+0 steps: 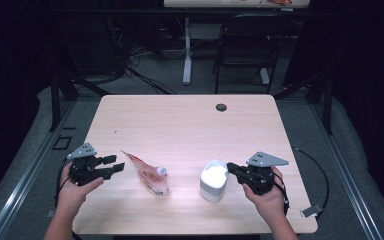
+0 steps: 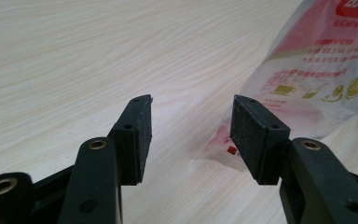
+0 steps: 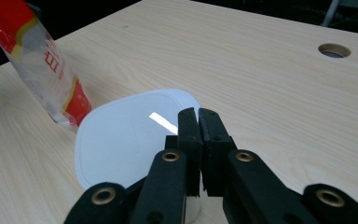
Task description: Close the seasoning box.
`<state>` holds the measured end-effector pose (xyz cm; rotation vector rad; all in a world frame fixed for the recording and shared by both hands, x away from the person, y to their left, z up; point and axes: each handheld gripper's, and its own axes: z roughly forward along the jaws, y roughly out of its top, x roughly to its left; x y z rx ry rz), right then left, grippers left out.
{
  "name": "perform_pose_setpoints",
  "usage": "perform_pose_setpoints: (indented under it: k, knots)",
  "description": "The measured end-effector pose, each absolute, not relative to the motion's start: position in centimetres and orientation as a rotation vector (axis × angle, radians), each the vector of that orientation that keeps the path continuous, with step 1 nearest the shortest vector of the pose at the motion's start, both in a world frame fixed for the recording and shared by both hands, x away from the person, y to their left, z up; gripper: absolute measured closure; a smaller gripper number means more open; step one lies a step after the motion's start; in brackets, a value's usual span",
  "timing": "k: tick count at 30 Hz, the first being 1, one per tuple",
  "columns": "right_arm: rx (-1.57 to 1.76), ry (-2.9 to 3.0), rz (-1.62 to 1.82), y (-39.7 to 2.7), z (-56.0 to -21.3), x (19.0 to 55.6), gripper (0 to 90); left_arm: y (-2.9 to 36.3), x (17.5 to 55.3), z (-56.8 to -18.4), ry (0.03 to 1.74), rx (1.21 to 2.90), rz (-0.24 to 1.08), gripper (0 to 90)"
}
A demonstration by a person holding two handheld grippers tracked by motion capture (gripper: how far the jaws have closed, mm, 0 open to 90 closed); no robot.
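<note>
From the high view we see a wooden table [image 1: 190, 125] with two things on it. A soft plastic pouch [image 1: 147, 175] in red and clear lies a bit left of the middle, with a little white cap at one end. A white container [image 1: 213, 181] with a flat lid stands to its right, apart from the pouch. Our left gripper [image 1: 114, 166] sits just left of the pouch with its jaws apart and nothing between them. Our right gripper [image 1: 230, 169] points at the top edge of the container, right next to it.

In the left gripper view, our jaws stand wide and grip nothing. The pouch [image 2: 307, 79] is just ahead and to the right. It is thin, see-through and crinkly, with red print and small gold drawings. We think it is light and floppy and may slide on the smooth wood. We would pinch it at a flat edge or corner, not in the puffy middle.

In the right gripper view, our jaws are pressed tight together with nothing between them. They hang over the near edge of the container's lid [image 3: 126, 140], which is smooth, white and shiny. The container looks stiff and light. We would take hold of it by its sides.
</note>
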<state>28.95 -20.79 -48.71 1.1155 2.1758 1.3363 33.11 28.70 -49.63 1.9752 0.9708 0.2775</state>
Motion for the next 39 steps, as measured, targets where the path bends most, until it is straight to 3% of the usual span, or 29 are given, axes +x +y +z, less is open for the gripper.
perform_pose_setpoints:
  k: [14, 23, 39]
  knots:
    - [1.206, 2.13, 1.309, -23.0, -50.2, 28.5, 87.4, 28.8, 33.2, -49.9, 0.978, 1.974, 0.277, 48.9]
    - [1.244, 2.087, 1.302, -24.2, -50.9, 28.2, 72.8, 29.0, 33.1, -49.8, 0.989, 1.96, 0.279, 48.9]
    - [1.301, 2.053, 1.275, -25.3, -52.4, 28.1, 62.8, 29.1, 33.1, -50.2, 1.006, 1.956, 0.281, 48.6]
